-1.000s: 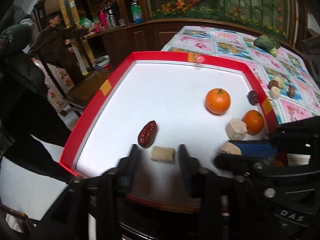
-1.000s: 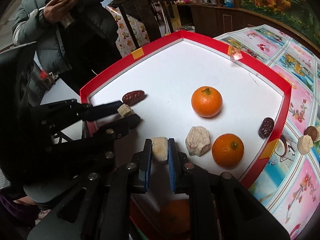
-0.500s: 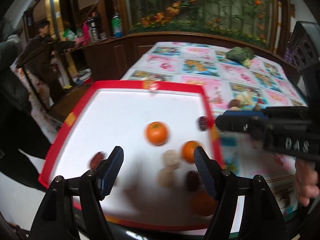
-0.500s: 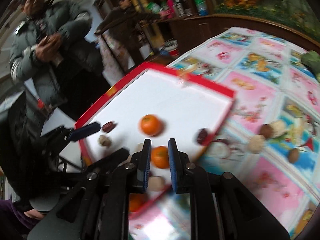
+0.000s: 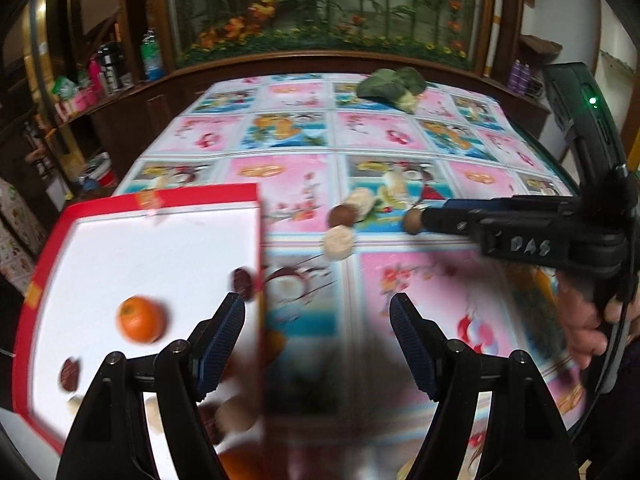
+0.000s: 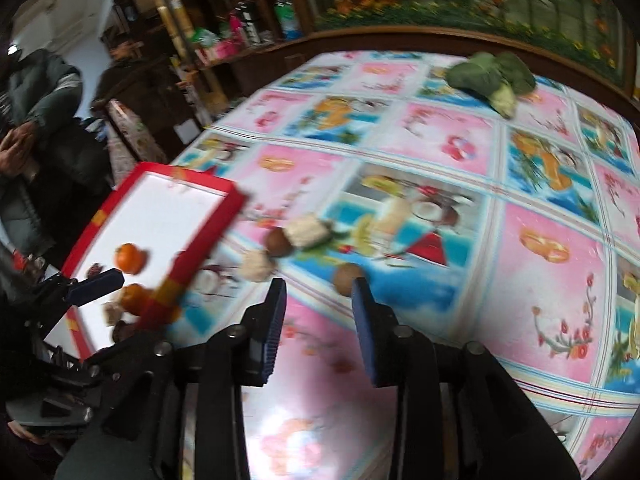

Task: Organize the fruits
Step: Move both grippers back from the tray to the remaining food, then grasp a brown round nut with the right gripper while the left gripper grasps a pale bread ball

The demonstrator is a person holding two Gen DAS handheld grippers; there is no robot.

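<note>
Both grippers empty: right gripper (image 6: 318, 282) jaws just been opening, nearing brown fruit (image 6: 347, 278) on tablecloth (image 6: 540, 208), right of tray (image 6: 224, 220); left gripper (image 5: 318, 314) gaping. Centring fruit betw. pads before closing.

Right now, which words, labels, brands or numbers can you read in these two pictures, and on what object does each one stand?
"DAS": pale hand-drawn letters on the black body of the right gripper, seen in the left wrist view.
Bottles on the shelf behind the table: their labels are too small and blurred to read.
Yellow stickers on the rim of the red tray: no text can be made out.
Tablecloth: only pictures, no readable words.
</note>
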